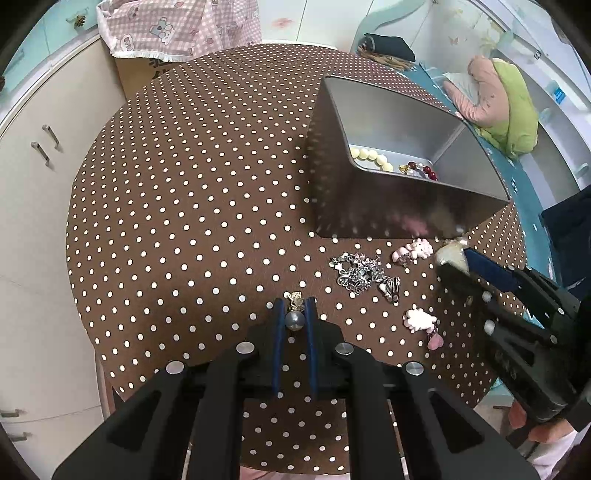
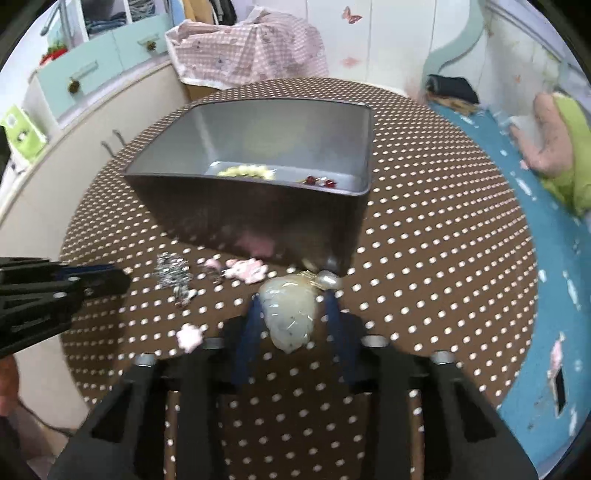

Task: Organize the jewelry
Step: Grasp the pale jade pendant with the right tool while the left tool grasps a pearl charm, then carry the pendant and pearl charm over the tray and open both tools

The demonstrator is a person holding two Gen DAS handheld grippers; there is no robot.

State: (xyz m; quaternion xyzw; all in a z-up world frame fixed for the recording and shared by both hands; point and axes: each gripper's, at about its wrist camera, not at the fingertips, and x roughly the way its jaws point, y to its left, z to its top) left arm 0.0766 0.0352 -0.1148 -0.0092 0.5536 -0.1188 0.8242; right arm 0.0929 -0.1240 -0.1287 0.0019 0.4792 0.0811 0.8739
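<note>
My left gripper (image 1: 294, 308) is shut on a small pearl earring (image 1: 294, 319) with a metal charm, just above the polka-dot table (image 1: 184, 221). My right gripper (image 2: 291, 301) is shut on a pale translucent stone pendant (image 2: 290, 314) near the front corner of the metal box (image 2: 258, 218); it also shows in the left wrist view (image 1: 452, 254). The box (image 1: 388, 206) holds a cream bead bracelet (image 1: 371, 157) and red beads (image 1: 421, 170). A silver chain heap (image 1: 360, 273) and pink charms (image 1: 413, 249) (image 1: 419, 319) lie on the table between the grippers.
The round table stands beside cream cabinets (image 1: 33, 184) on the left and a blue mat (image 2: 535, 258) on the right. A pink checked cloth (image 1: 177, 26) covers a cardboard box behind the table. The person's hand (image 1: 543, 430) holds the right gripper.
</note>
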